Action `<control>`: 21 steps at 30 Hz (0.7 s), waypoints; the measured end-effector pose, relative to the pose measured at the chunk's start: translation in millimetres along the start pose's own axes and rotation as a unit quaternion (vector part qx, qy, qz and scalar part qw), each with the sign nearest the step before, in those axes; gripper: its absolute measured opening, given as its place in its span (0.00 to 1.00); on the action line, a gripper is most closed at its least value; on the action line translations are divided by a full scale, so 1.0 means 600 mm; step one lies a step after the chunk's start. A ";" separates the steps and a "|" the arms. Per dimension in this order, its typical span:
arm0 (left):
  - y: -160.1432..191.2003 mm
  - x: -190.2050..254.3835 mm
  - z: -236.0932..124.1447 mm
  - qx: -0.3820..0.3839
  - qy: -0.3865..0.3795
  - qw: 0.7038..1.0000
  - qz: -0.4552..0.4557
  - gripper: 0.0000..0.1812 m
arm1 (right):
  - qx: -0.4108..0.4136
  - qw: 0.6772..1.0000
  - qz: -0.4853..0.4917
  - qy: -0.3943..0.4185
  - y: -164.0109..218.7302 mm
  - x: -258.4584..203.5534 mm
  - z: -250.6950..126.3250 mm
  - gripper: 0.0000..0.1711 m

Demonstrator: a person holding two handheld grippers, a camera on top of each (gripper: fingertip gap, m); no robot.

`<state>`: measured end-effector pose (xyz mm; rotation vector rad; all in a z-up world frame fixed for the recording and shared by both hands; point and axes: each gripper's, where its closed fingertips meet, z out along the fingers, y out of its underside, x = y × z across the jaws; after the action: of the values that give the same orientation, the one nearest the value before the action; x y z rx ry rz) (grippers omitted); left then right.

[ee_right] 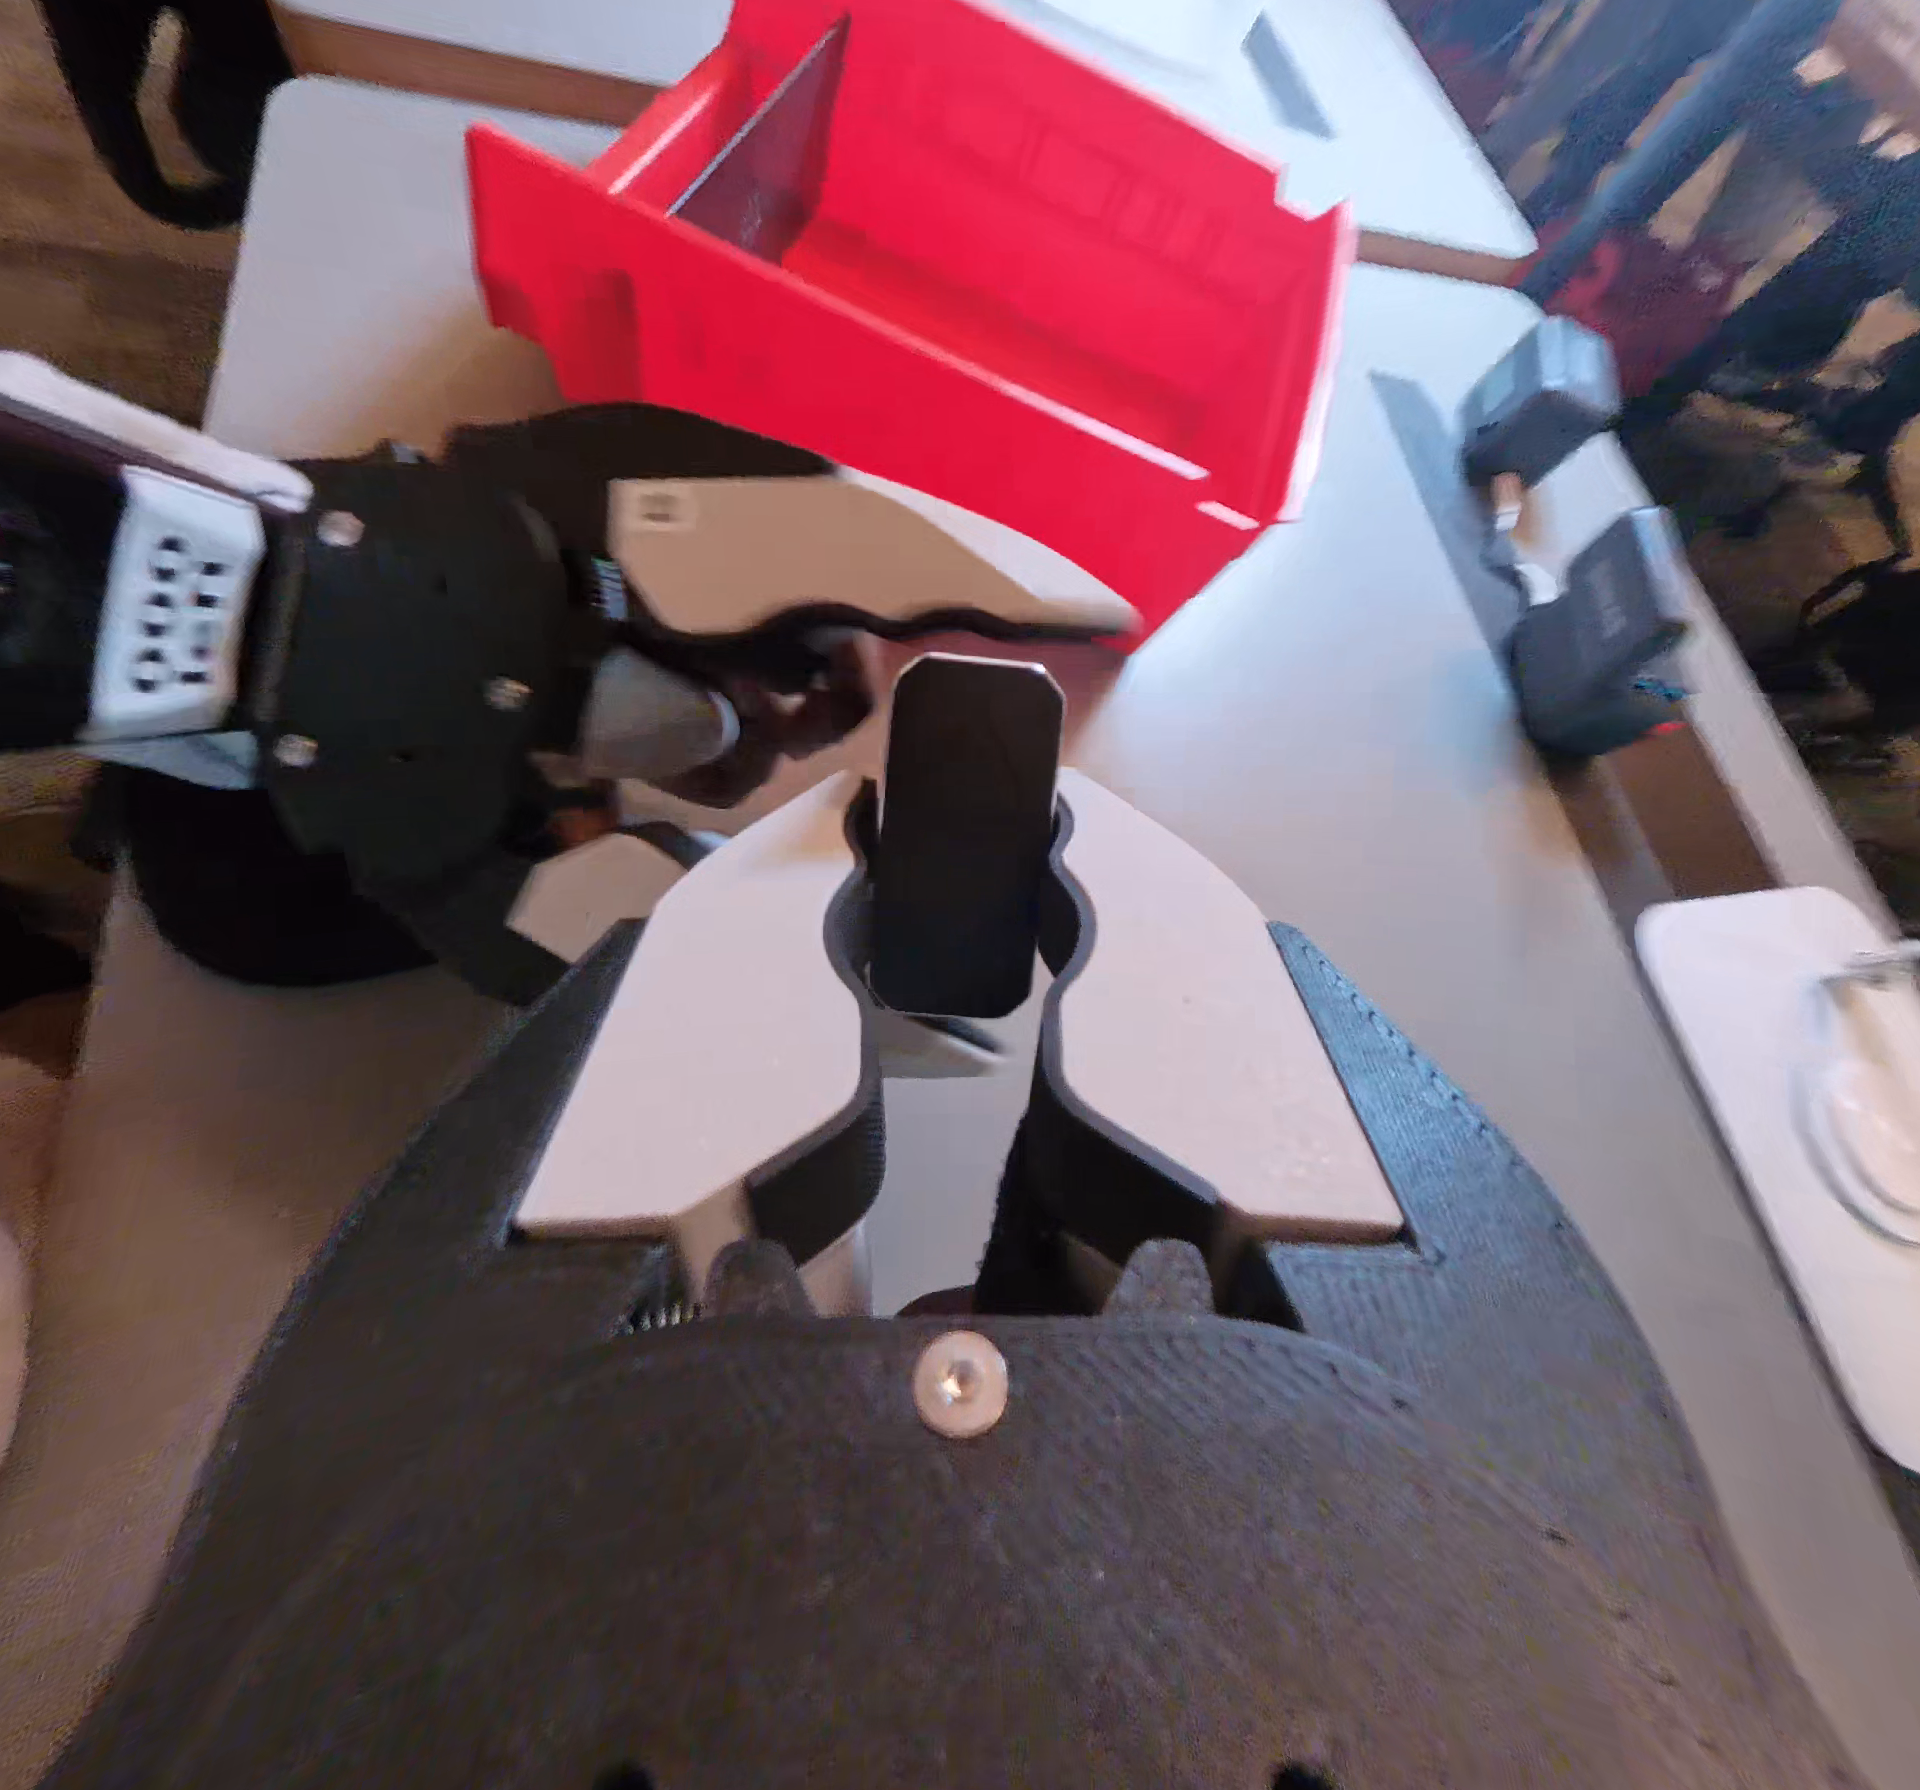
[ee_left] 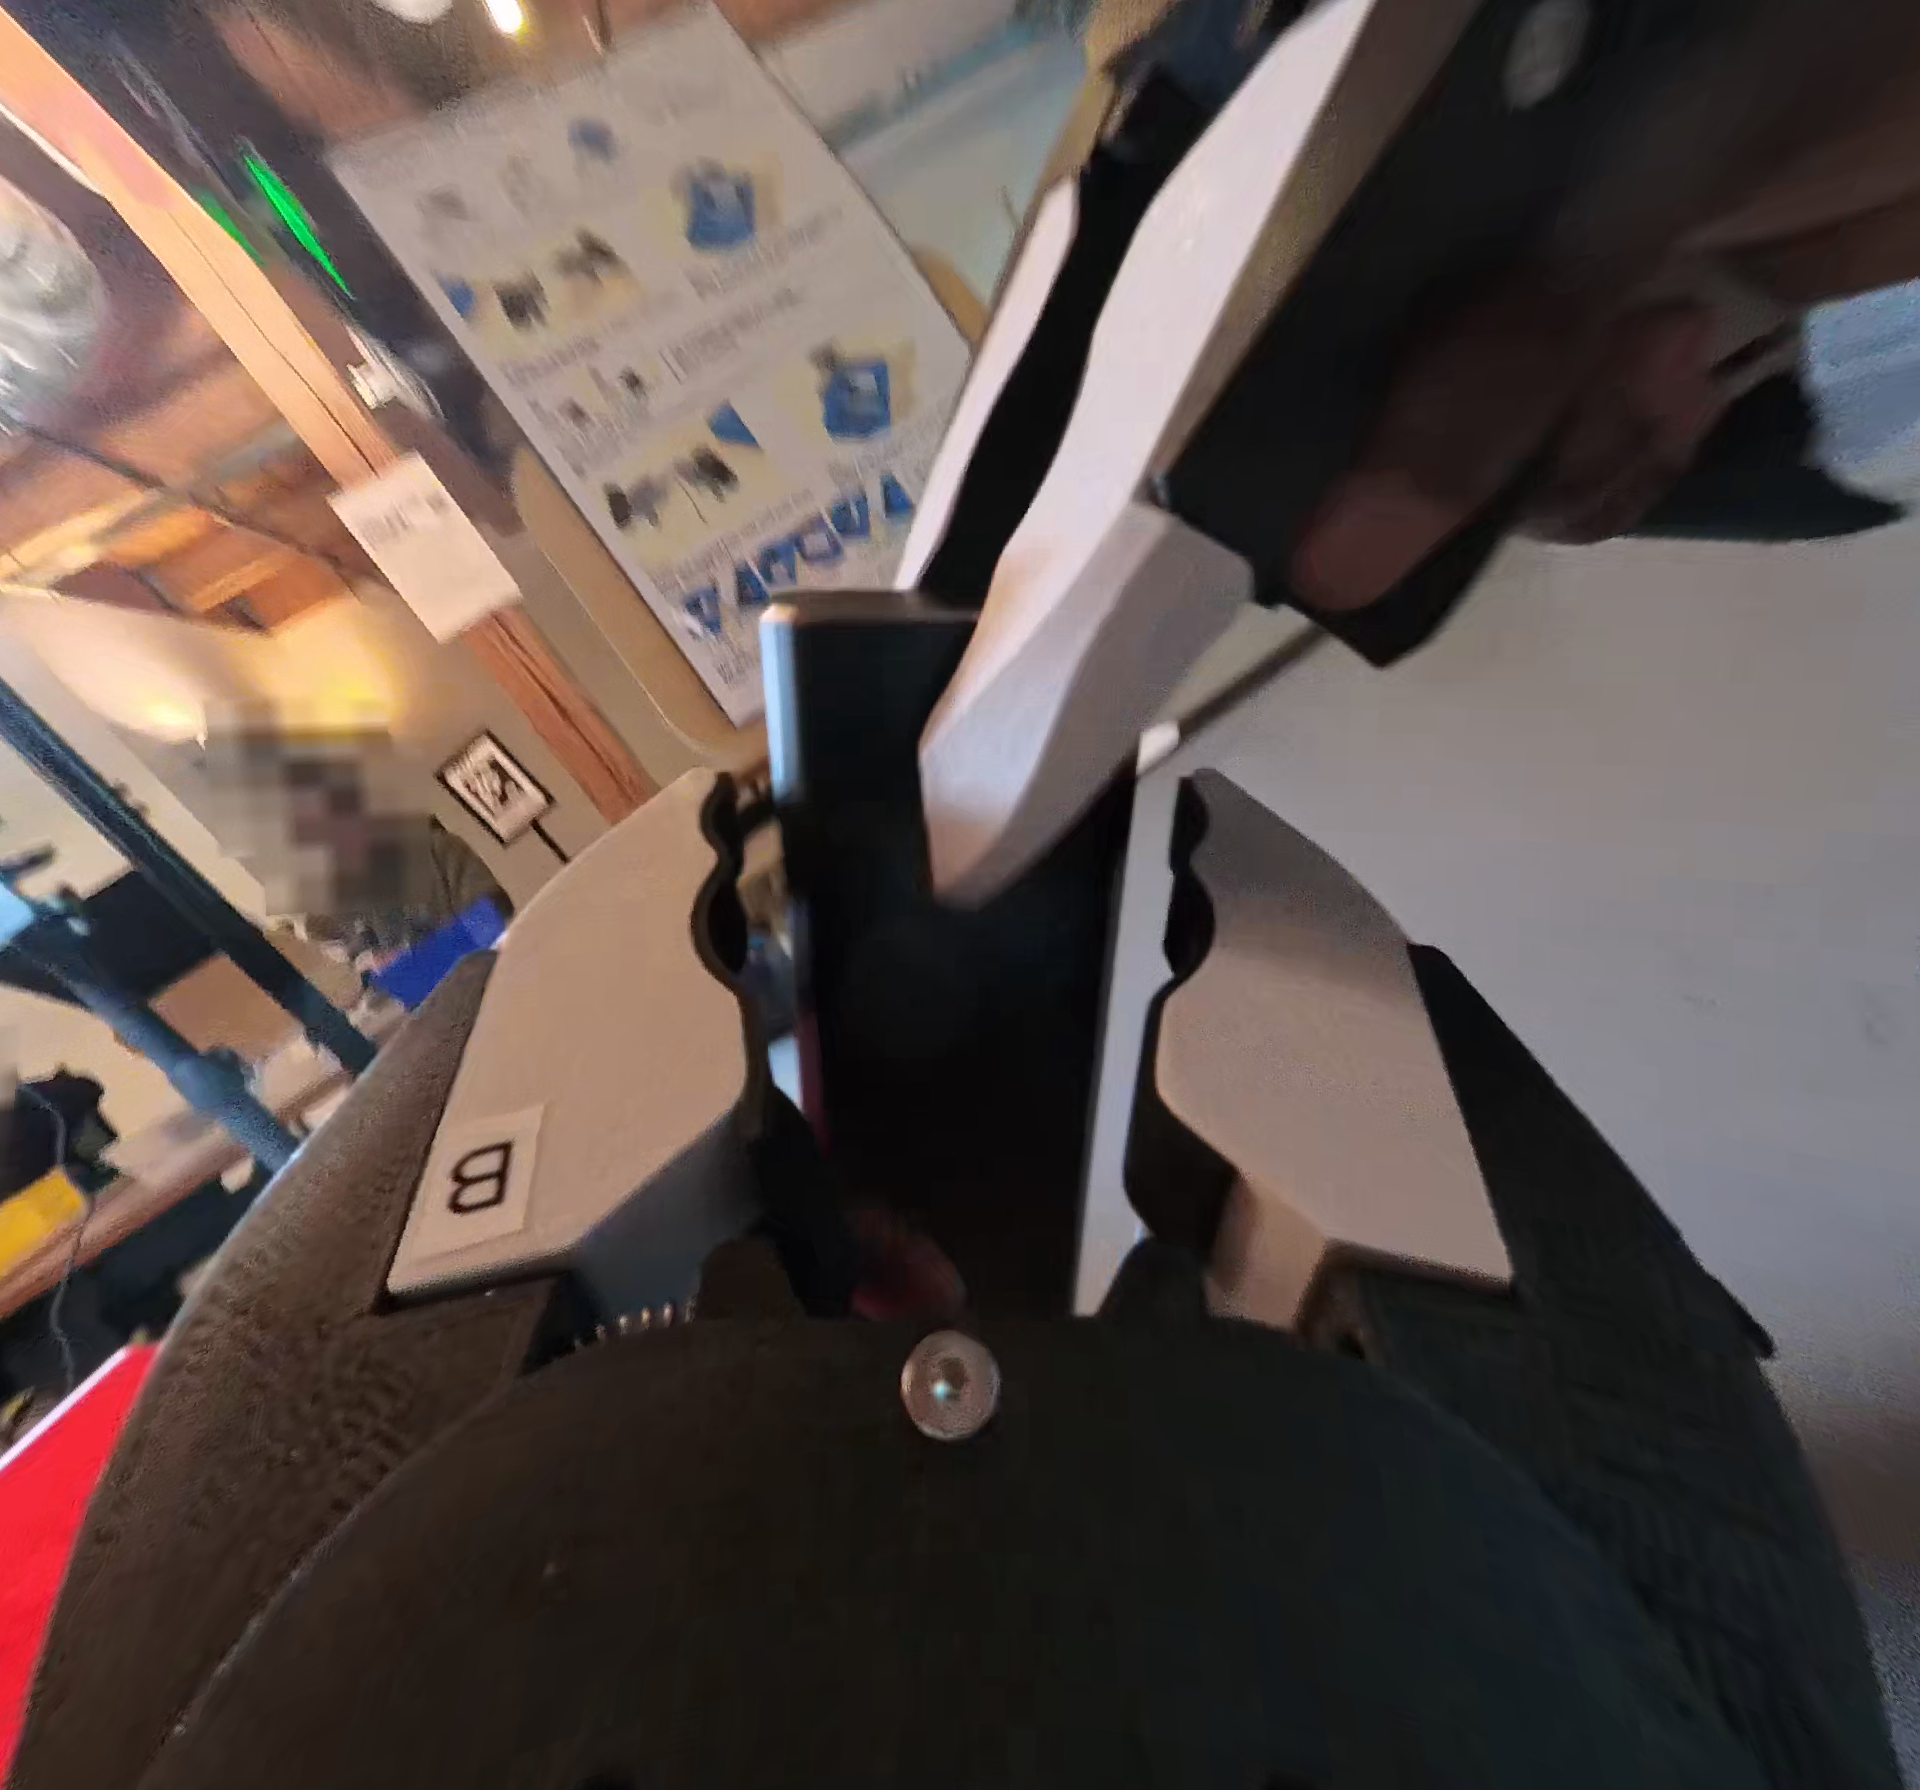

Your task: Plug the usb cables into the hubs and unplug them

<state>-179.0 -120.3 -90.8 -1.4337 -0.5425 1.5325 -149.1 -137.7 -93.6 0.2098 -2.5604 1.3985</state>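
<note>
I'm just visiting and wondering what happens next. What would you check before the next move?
1. Right claw clamped on the black hub: ok.
2. Left claw gripping something: not ok, its fingers stand apart on either side of the hub.
3. Plug lined up with a port: cannot tell, neither a plug nor a port shows clearly.
4. Red bin clear of the left claw: cannot tell, they overlap in the right wrist view.
5. Grey blocks at the table edge out of the way: ok.

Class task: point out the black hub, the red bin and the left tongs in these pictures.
black hub point(ee_right: 966, 836): right wrist view, middle of its flat dark face.
red bin point(ee_right: 883, 369): right wrist view, near outer wall.
left tongs point(ee_right: 935, 639): right wrist view, between their tips.
</note>
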 end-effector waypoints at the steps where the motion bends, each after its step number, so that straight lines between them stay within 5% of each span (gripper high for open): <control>1: -0.007 -0.007 -0.004 0.012 -0.007 1.000 -0.004 0.48 | 0.008 1.000 -0.004 0.020 -0.004 0.021 -0.015 0.17; 7: 0.009 -0.056 -0.003 0.013 -0.011 0.981 -0.191 0.71 | 0.066 0.972 0.037 0.220 -0.010 0.208 -0.227 0.16; 11: 0.011 -0.061 -0.002 0.032 0.026 0.952 -0.304 0.74 | 0.097 0.895 0.080 0.428 0.042 0.319 -0.461 0.17; 16: 0.012 -0.038 0.002 0.034 0.082 0.937 -0.339 0.74 | 0.071 0.768 0.159 0.616 0.196 0.378 -0.694 0.17; 21: 0.029 -0.019 0.007 0.004 0.096 0.944 -0.317 0.70 | 0.003 0.722 0.277 0.634 0.390 0.413 -0.745 0.16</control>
<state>-189.9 -136.9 -98.1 -1.2187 -0.7836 0.8727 -387.9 359.5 14.3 -1.1864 -1.3999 1.0192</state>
